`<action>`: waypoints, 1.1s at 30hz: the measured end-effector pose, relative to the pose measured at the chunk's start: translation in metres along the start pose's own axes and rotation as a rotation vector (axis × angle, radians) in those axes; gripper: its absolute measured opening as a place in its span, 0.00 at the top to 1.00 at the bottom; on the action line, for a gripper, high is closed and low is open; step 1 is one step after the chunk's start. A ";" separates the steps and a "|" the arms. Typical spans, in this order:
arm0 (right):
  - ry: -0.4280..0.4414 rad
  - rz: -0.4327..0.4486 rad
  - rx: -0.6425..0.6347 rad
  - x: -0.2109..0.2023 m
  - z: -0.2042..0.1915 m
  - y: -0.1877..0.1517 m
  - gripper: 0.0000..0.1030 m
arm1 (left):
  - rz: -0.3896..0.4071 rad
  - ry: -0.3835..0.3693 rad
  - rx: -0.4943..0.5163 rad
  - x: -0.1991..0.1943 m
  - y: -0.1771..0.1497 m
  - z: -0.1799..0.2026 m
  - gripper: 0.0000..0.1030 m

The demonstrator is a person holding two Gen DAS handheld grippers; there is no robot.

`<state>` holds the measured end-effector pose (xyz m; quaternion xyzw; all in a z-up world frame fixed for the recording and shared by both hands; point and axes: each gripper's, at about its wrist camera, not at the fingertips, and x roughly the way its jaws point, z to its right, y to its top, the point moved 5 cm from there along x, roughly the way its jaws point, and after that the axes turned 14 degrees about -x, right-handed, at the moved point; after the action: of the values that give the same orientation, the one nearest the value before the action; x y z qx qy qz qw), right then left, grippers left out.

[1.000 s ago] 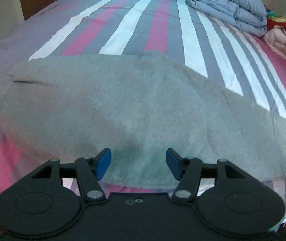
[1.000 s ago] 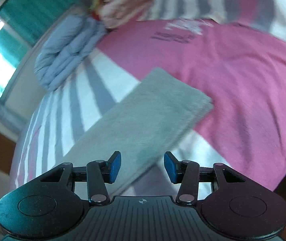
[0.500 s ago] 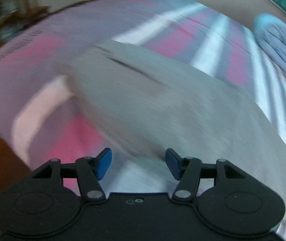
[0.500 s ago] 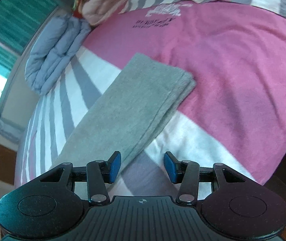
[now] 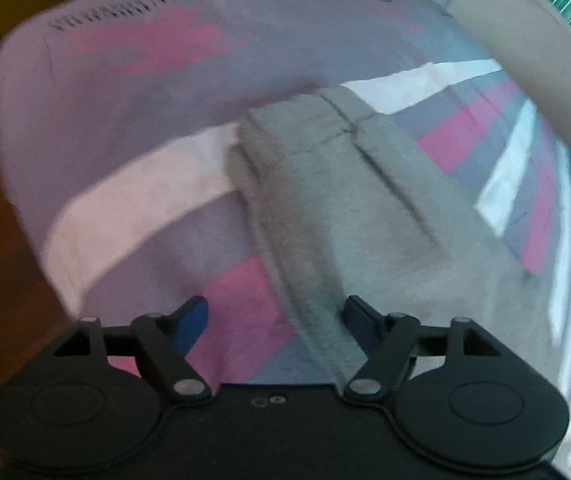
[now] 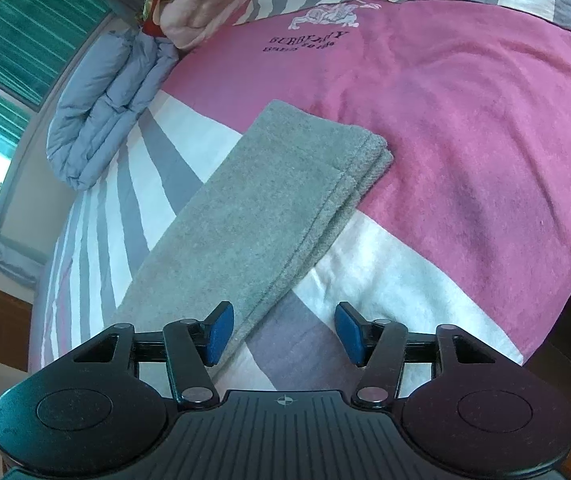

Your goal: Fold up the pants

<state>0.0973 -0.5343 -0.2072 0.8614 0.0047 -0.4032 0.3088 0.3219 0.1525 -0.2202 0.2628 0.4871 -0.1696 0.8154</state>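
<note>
Grey fleece pants (image 6: 269, 216), folded lengthwise into one long narrow strip, flat on the bed. Stacked cuffs at the far end in the right view; seamed waistband end far in the left view (image 5: 349, 216).

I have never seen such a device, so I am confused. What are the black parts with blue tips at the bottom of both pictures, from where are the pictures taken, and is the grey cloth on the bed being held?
There is no robot here. A person holds a hand tool in each hand; each tool ends in tongs with two blue pads and carries a wide-angle camera that looks forward along them. One picture comes from the left tongs, the other from the right tongs. The black shapes are the tool itself.

On the striped bedcover lie grey pants, already folded lengthwise into a long strip. The left picture shows one end of them, the right picture the other. A folded blue quilt lies further away.

Nothing is held. Both tongs have just been opening and hover over the pants' edge without pressing on it.
</note>
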 end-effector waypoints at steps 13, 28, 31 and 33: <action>-0.007 0.013 0.005 0.001 -0.001 -0.001 0.45 | 0.120 -0.049 -0.116 0.002 0.031 0.002 0.99; -0.080 -0.025 -0.096 0.006 -0.010 0.006 0.45 | 0.263 0.046 0.459 -0.040 -0.068 0.076 0.82; -0.125 -0.004 -0.118 0.009 -0.011 0.015 0.46 | 0.191 0.008 0.500 -0.033 -0.094 0.079 0.82; -0.137 0.021 -0.105 0.011 -0.007 0.026 0.47 | 0.156 0.008 0.517 -0.026 -0.108 0.082 0.82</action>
<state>0.1161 -0.5539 -0.1976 0.8144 -0.0041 -0.4572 0.3574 0.3102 0.0177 -0.1940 0.4996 0.4093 -0.2237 0.7299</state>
